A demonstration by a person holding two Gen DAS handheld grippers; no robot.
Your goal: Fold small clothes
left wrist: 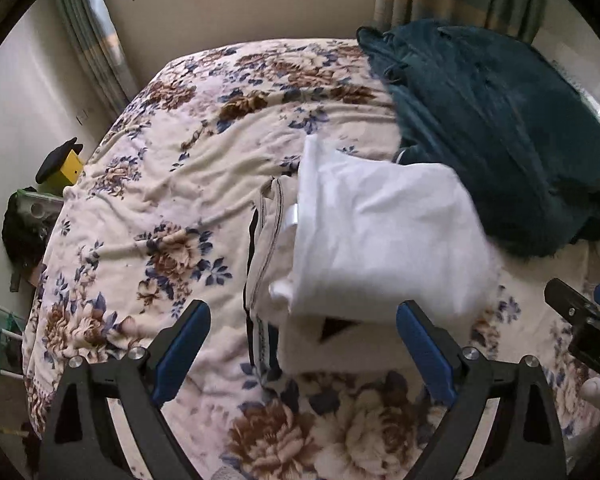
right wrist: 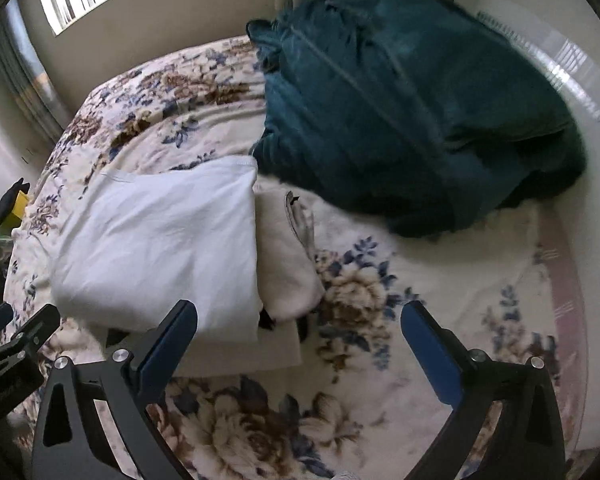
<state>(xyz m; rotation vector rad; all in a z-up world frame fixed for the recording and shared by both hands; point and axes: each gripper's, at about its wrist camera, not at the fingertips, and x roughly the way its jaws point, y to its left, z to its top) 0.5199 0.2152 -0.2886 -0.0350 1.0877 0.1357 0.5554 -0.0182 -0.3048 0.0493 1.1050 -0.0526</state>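
1. At the far left of the left wrist view, beside the bed (left wrist: 112, 200), we see a yellow box (left wrist: 71, 168) with a black item on top, and dark clutter lower down by the wall.
2. Moving right, our left gripper (left wrist: 303, 322) hangs over the floral bedspread with its blue-padded fingers (left wrist: 184, 344) spread wide and nothing between them.
3. Just ahead of that gap lies the folded white garment (left wrist: 380, 240), resting on the bed on top of a cream piece with a dark-trimmed edge (left wrist: 262, 264). Its near edge sits just beyond the fingertips and leans toward the right-hand finger; no pad touches it.
4. Further right and farther back, a heap of dark teal fabric (left wrist: 492, 128) lies on the bed, just beside the white garment's far corner.
5. At the right edge of that view our right gripper (right wrist: 299, 316) shows partly. In its own view its fingers (right wrist: 428, 344) are also spread wide and hold nothing.
6. From that view the white garment lies ahead and to the left, its near edge just beyond the left-hand finger, while the gap itself looks onto bare floral bedspread.
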